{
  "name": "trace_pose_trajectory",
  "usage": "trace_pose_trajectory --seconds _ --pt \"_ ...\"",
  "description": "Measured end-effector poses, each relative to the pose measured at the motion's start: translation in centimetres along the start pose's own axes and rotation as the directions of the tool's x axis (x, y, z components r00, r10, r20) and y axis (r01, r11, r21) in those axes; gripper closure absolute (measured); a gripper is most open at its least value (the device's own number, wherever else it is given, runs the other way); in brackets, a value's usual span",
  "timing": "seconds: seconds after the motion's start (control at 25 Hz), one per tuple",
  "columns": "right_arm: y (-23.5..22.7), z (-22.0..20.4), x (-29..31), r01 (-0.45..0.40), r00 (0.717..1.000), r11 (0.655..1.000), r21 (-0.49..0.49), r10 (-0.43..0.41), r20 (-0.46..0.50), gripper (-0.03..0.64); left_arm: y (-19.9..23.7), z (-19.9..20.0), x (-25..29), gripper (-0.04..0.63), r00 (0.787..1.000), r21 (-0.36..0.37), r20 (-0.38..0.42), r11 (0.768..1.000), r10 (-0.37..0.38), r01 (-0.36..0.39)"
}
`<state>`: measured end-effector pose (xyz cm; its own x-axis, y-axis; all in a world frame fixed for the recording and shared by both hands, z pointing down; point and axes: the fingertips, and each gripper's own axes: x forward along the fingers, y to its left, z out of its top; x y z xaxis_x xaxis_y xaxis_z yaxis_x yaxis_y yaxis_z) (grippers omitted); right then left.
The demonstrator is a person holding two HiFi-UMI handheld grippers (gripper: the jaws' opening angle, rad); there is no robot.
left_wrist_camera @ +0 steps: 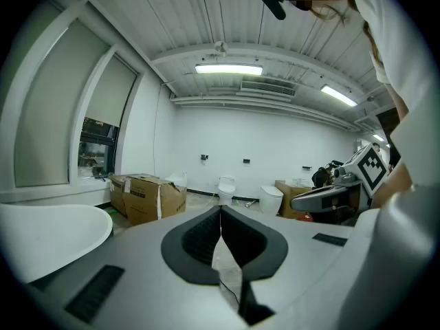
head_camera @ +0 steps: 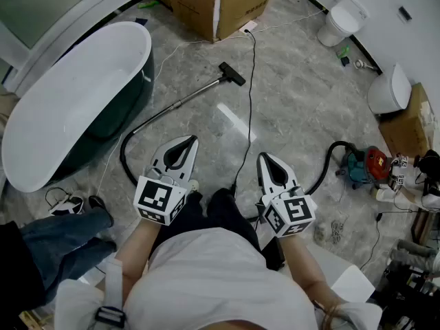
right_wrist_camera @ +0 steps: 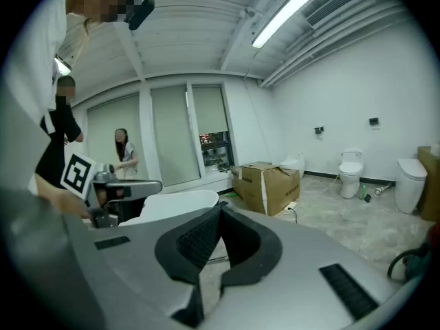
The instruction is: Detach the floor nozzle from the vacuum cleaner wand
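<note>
The floor nozzle (head_camera: 232,73) lies on the floor (head_camera: 302,95), joined to the wand (head_camera: 180,104), with a bathtub (head_camera: 69,95) to one side and a cardboard box (head_camera: 213,5) beyond. A black cable (head_camera: 251,95) runs just beside it. Well short of it, the left gripper (head_camera: 190,140) and the right gripper (head_camera: 265,157) hover with fingers pressed together, holding nothing.

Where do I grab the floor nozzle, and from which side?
Probably grip the floor nozzle across its narrow width, from above: it lies flat on the floor, a short black bar set crosswise at the far end of the wand.
</note>
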<state>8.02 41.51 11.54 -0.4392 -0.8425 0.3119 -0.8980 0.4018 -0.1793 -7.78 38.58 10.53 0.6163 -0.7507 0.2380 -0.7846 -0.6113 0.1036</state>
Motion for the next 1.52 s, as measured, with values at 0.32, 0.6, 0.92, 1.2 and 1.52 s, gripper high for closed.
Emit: trace_pose_trajectory --seconds 0.32,0.6,0.92,1.2,1.52 --pt "-0.2 0.6 2.8 0.108 0.99 0.989 0.098 -0.116 0.082 0.601 -0.2 -0.3 0.4 0.584 1.0 0.018 -0.003 1.0 0.004 -0.004" --pt "0.6 0.7 3.4 0.086 0.992 0.994 0.067 -0.092 0.083 0.601 0.4 0.5 1.1 0.584 1.0 0.024 0.014 1.0 -0.006 0.005" --pt "0.9 0.6 3.8 0.106 0.988 0.992 0.072 -0.113 0.101 0.6 1.6 0.1 0.9 0.584 1.0 0.02 0.017 1.0 -0.009 0.009" --pt "2.0 0.8 4.2 0.095 0.988 0.994 0.05 -0.1 0.114 0.6 2.6 0.1 0.4 0.584 0.999 0.023 0.02 0.999 -0.035 0.035" --pt "3.6 0.2 4.7 0.105 0.986 0.992 0.063 -0.112 0.126 0.6 3.9 -0.5 -0.4 0.584 0.998 0.033 0.012 0.997 -0.066 0.066"
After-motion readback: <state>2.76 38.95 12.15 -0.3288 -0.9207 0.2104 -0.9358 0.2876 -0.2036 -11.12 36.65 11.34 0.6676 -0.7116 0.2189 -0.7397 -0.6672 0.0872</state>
